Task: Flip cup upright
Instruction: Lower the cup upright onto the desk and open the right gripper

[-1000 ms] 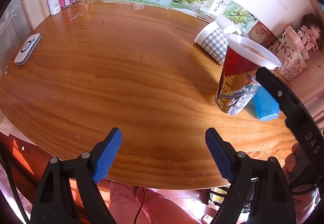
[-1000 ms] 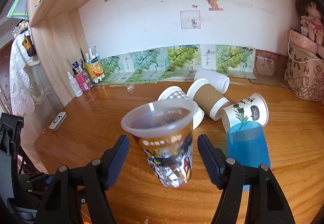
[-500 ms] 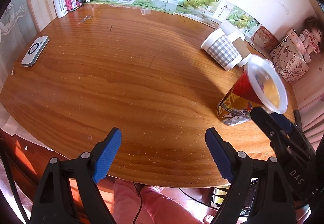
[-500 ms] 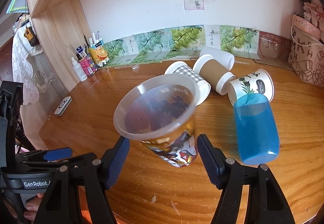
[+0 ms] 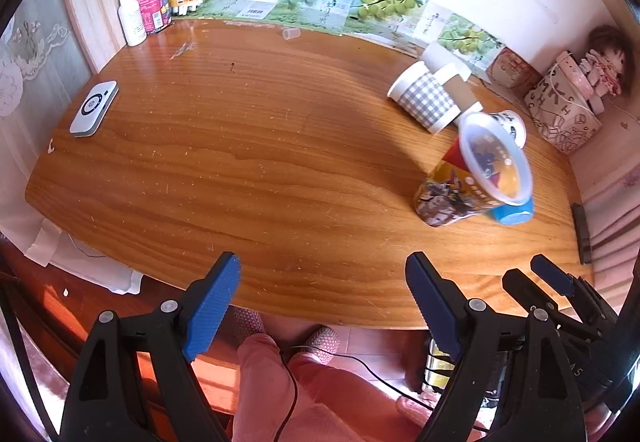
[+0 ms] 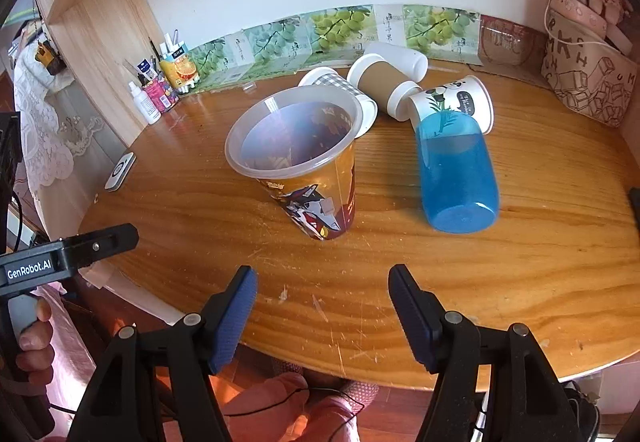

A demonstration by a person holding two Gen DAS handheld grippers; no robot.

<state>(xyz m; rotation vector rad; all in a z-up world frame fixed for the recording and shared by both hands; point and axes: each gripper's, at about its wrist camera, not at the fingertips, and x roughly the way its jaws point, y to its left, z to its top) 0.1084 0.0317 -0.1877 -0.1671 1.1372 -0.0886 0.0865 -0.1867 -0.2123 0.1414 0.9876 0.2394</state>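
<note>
Standing upright on a wooden table (image 6: 400, 262), a printed plastic cup (image 6: 308, 170) rests free of both grippers.

Seen from the right wrist camera, the cup sits at about 12 o'clock from the right gripper (image 6: 322, 306), mouth up and base on the wood, with the blue-padded jaws spread wide and holding nothing. A blue cup (image 6: 456, 178) lies on its side at 1 o'clock, near the printed cup but apart from it. Behind them, a checked cup (image 6: 344, 90), a brown-sleeved cup (image 6: 384, 84) and a panda cup (image 6: 452, 100) lie tipped over together. The left gripper (image 5: 322, 306) hangs off the table's near edge, jaws also wide apart and empty, the printed cup at its 1 o'clock. A white remote (image 5: 94, 108) lies at 10 o'clock.
</note>
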